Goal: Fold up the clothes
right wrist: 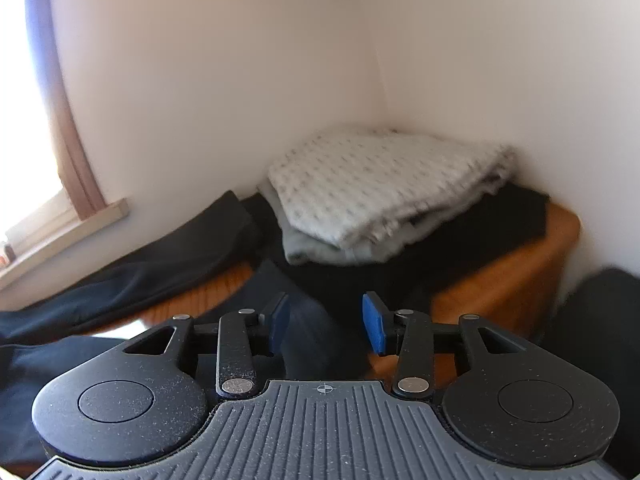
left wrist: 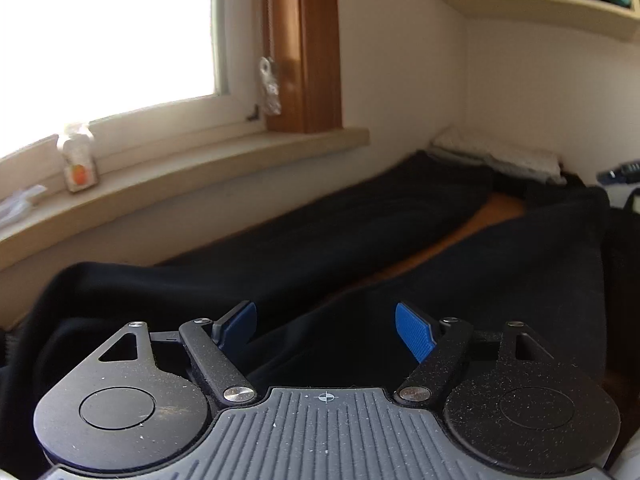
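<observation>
A black garment [left wrist: 360,220] lies spread over the orange surface [left wrist: 500,208], its two long parts split by an orange gap. My left gripper [left wrist: 326,332] hovers low over its near end, open wide, nothing between the blue pads [left wrist: 414,334]. In the right wrist view the same dark garment [right wrist: 160,272] runs off to the left. A fold of dark cloth [right wrist: 308,320] rises between the fingers of my right gripper [right wrist: 326,324]. Its jaws stand partly apart and the pads [right wrist: 374,324] do not press on the cloth.
A folded pile [right wrist: 380,188] sits in the wall corner, white patterned cloth over grey and black pieces. The orange surface ends at an edge [right wrist: 500,292] on the right. A window sill [left wrist: 200,172] with a small bottle [left wrist: 78,164] runs along the left; a bookshelf [left wrist: 540,0] hangs above.
</observation>
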Demonstrator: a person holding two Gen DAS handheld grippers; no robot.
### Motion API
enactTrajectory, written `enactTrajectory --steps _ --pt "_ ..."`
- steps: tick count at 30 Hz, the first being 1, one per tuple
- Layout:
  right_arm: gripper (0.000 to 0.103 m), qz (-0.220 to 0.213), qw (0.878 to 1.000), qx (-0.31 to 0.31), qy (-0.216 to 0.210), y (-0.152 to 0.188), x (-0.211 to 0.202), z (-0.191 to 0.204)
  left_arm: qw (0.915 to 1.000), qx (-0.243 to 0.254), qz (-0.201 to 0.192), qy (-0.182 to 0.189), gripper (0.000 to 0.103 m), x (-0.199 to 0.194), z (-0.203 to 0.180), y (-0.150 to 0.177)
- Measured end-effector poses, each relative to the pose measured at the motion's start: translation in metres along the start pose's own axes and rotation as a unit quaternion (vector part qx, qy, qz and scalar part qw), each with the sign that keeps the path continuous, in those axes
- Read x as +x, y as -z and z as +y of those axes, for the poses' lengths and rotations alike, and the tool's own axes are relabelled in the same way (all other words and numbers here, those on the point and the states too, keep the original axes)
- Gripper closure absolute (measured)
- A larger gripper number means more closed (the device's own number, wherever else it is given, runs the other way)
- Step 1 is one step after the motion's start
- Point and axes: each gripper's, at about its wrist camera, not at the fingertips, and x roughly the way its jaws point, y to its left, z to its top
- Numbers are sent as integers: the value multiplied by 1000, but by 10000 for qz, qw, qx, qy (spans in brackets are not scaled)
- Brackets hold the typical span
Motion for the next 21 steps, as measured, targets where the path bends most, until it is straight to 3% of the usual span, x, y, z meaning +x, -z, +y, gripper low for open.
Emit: enactTrajectory --steps 7,11,16,18,19,21 --pt "60 658 9901 -1233 -125 -26 83 60 9997 -140 107 184 23 21 2 15" --pt "58 1162 9804 -1589 64 -32 127 70 9990 -337 -20 302 23 17 9 17" --pt "53 1356 9764 -1681 92 -38 141 73 9976 -613 -101 295 23 12 20 20" --pt "58 1427 9744 -1738 92 -39 139 73 9971 -689 -85 325 23 13 23 20" --pt "67 1451 9738 -1750 82 -39 137 73 9969 -715 -80 323 23 14 24 20" --pt "71 1481 9739 -1719 41 -39 131 72 9968 -740 -75 295 23 15 25 19"
